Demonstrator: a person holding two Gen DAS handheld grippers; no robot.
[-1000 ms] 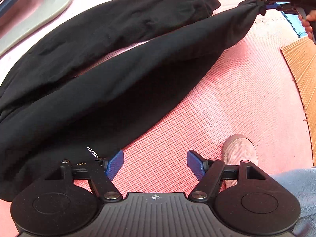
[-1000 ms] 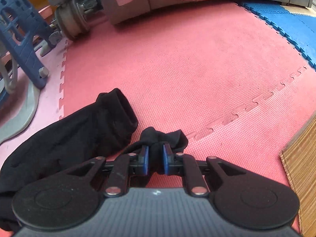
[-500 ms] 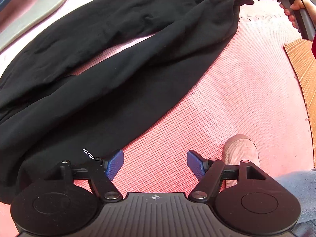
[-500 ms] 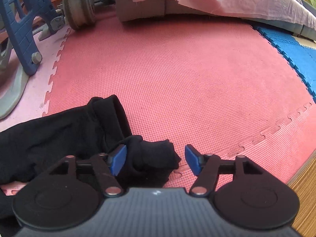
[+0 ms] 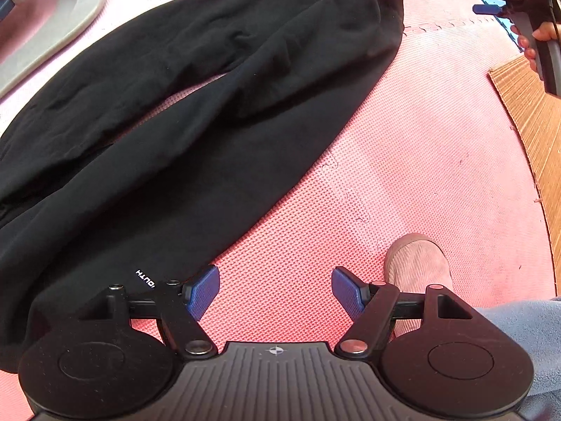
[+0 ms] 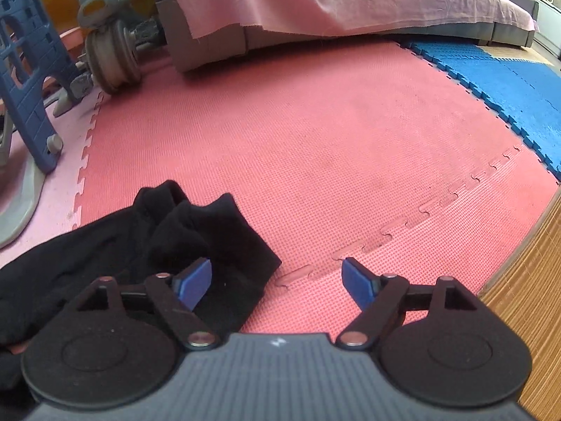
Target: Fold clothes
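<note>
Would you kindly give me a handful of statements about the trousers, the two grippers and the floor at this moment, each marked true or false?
1. The black trousers lie on a red foam mat. True.
2. The right gripper is shut on a trouser cuff. False: its fingers stand apart, and the cuff lies loose on the mat.
3. The left gripper is open and holds nothing. True.
4. The two leg ends lie far apart. False: they lie side by side.
5. A blue mat adjoins the red one. True.
6. A bare foot shows by the left gripper. False: it is a pinkish slipper.
</note>
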